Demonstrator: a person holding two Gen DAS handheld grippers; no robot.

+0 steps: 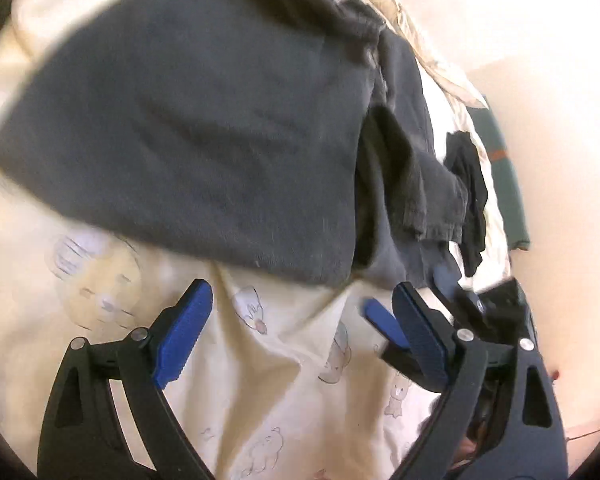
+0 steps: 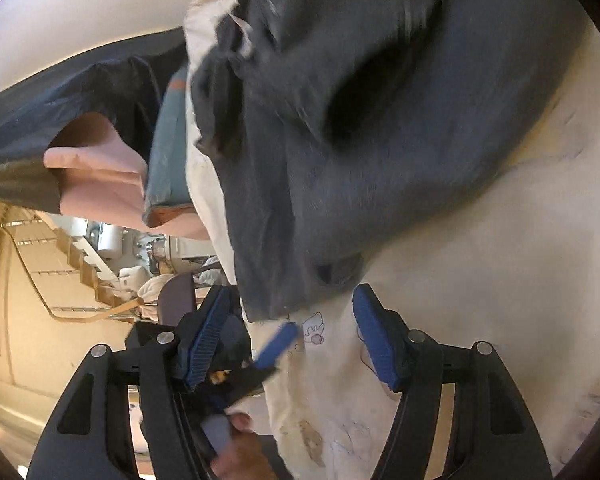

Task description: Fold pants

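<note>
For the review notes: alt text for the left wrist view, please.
Dark grey pants lie on a cream sheet printed with cartoon animals. The left gripper is open and empty just short of their near edge, the right gripper beside it.

Cream cartoon-print bedsheet (image 1: 292, 380), wooden staircase (image 2: 60, 264), pale wall (image 2: 80, 8).

Cream cartoon-print bedsheet (image 1: 284, 380), black sock (image 1: 470, 196)
</note>
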